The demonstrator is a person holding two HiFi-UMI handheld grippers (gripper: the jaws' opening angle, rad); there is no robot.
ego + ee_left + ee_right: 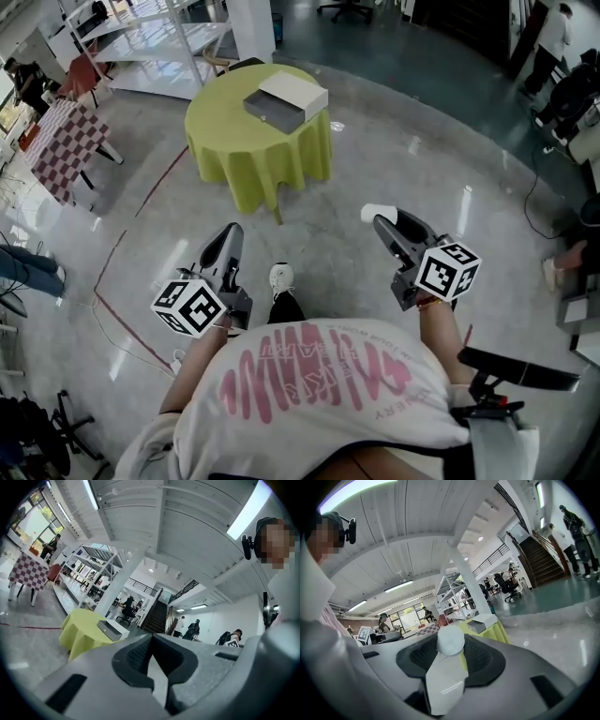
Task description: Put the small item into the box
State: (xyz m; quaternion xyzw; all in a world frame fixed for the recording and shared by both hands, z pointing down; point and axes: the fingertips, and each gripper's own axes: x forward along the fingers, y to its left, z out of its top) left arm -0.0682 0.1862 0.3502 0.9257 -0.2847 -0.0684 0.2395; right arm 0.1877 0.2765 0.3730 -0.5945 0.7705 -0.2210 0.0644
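My right gripper is shut on a small white item with a rounded cap, held at its tips over the floor. The right gripper view shows that item pinched between the dark pads. My left gripper hangs to the left at about the same height, shut, with nothing in it. The box, grey with a white lid lying offset on top, sits on a round table with a yellow-green cloth well ahead of both grippers. The left gripper view also shows the box on that table.
A checkered table stands at the far left and white shelving behind the round table. Red tape lines cross the polished floor. People stand at the right edge. My shoe shows between the grippers.
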